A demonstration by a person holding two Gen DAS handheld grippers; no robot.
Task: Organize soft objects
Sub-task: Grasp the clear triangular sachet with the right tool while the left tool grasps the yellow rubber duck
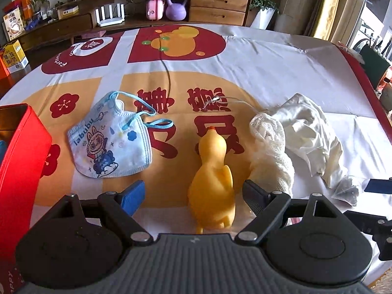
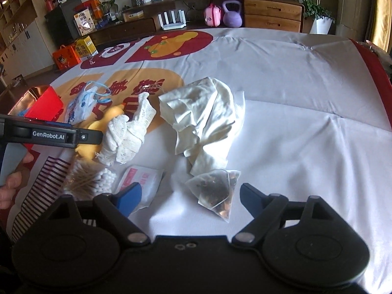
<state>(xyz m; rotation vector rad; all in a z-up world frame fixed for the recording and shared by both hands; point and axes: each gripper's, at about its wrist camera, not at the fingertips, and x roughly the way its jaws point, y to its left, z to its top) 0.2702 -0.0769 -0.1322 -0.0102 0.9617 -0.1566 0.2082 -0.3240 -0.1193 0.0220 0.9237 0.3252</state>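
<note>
A yellow rubber duck (image 1: 213,183) lies on the printed cloth between the fingers of my open left gripper (image 1: 196,196); it is partly hidden in the right wrist view (image 2: 107,120). A child's face mask (image 1: 110,144) lies to its left, also in the right wrist view (image 2: 80,103). A white lace cloth (image 1: 272,147) and a crumpled cream cloth (image 1: 311,134) lie to its right. My right gripper (image 2: 191,198) is open over a pyramid tea bag (image 2: 215,191). The lace cloth (image 2: 127,134) and cream cloth (image 2: 205,117) lie beyond it.
A red box (image 1: 22,166) stands at the left edge, also seen in the right wrist view (image 2: 44,103). Cotton swabs (image 2: 90,181) and a white sachet (image 2: 142,178) lie near the right gripper's left finger. A thin cable (image 1: 167,73) crosses the cloth. A wooden sideboard (image 1: 215,7) stands behind.
</note>
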